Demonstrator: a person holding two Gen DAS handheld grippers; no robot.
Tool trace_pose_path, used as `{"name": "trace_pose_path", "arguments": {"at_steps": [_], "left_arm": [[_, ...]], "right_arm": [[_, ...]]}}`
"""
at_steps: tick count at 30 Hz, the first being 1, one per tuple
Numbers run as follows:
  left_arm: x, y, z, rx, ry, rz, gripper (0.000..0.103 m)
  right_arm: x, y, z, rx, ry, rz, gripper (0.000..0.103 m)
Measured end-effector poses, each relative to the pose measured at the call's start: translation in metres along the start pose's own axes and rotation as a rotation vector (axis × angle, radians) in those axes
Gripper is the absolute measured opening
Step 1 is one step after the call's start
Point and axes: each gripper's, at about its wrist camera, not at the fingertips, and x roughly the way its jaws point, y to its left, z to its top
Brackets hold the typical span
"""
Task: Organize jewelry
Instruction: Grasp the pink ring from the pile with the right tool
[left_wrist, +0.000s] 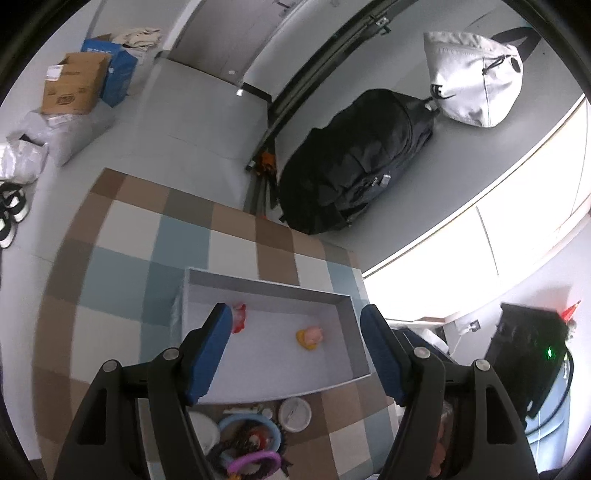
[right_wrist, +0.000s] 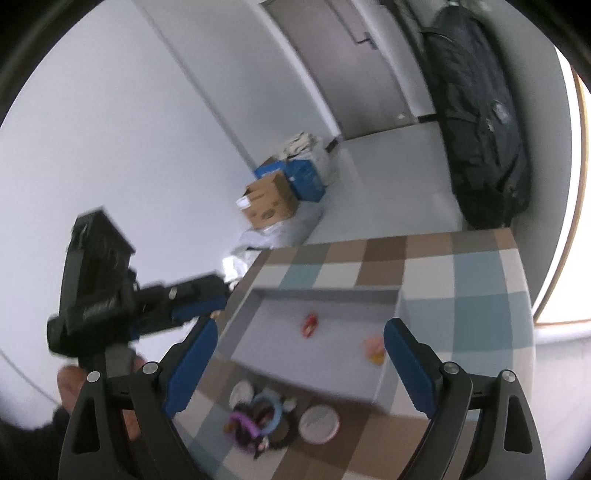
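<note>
A grey open box (left_wrist: 266, 286) (right_wrist: 325, 293) lies on a checkered table. Inside it are a red trinket (left_wrist: 239, 318) (right_wrist: 309, 324) and a yellow-pink trinket (left_wrist: 309, 336) (right_wrist: 375, 350). In front of the box is a pile of rings and bands: a light blue ring (left_wrist: 247, 428) (right_wrist: 266, 408), a purple band (left_wrist: 255, 463) (right_wrist: 242, 421) and dark pieces. My left gripper (left_wrist: 297, 354) is open and empty above the box's near edge. My right gripper (right_wrist: 299, 369) is open and empty above the pile. The left gripper also shows in the right wrist view (right_wrist: 199, 301).
A white round dish (left_wrist: 294, 414) (right_wrist: 319, 422) and a second white dish (right_wrist: 242, 393) lie by the pile. The checkered tablecloth (left_wrist: 125, 236) (right_wrist: 461, 280) covers the table. On the floor are a black backpack (left_wrist: 354, 166), a white bag (left_wrist: 472, 77) and cardboard boxes (left_wrist: 74, 85) (right_wrist: 271, 203).
</note>
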Motion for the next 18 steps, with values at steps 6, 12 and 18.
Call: {"name": "trace_pose_path", "arguments": {"at_steps": [6,12,18], "left_arm": [[-0.018,0.008,-0.01,-0.028,-0.029,0.05,0.068],[-0.032,0.024,-0.016,-0.083,-0.047,0.077,0.068],[-0.039,0.033,-0.019,-0.102,-0.042,0.086,0.068]], "right_arm": [[0.003,0.026,-0.029,-0.089,0.068,0.023,0.075],[0.03,0.052,-0.064,-0.199,0.221,-0.005,0.052],[0.057,0.065,-0.084,-0.309,0.337,-0.069,0.025]]}}
